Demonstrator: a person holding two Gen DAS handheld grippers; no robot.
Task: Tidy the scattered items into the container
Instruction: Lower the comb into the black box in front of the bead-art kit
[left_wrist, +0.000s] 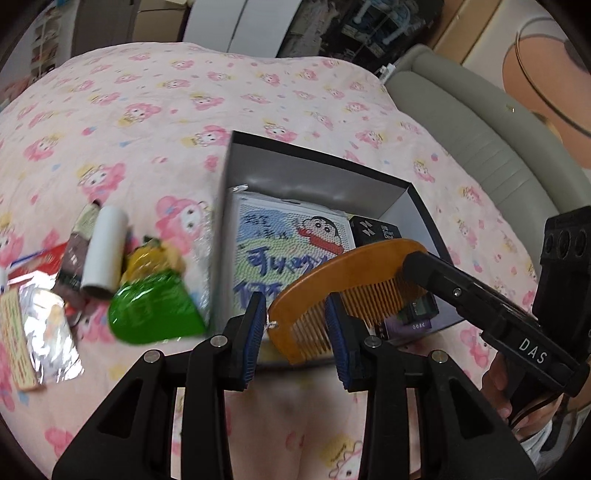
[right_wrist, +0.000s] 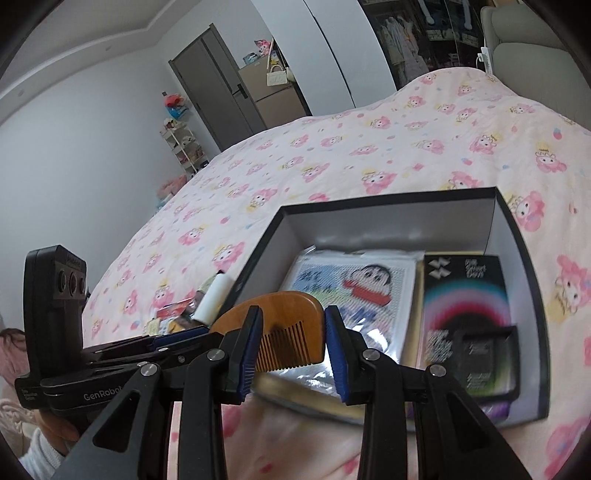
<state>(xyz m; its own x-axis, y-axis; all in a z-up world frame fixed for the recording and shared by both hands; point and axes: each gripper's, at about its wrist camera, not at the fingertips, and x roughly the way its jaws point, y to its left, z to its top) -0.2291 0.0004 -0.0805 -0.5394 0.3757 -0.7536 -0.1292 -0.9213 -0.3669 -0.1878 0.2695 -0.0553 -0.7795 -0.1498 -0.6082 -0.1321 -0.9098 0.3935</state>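
The right gripper (right_wrist: 291, 317) has its fingers set narrowly apart and gripping one rounded end of the comb (right_wrist: 280, 306), while the left gripper's (left_wrist: 295, 314) equally narrow fingers straddle the other end; I cannot tell if those pads actually press on it. The comb hangs over the near edge of the box (left_wrist: 295, 173), at about 6 o'clock of its opening. It is smooth amber wood, a half-moon with fine straight teeth; the box is stiff black card with pale inner walls.
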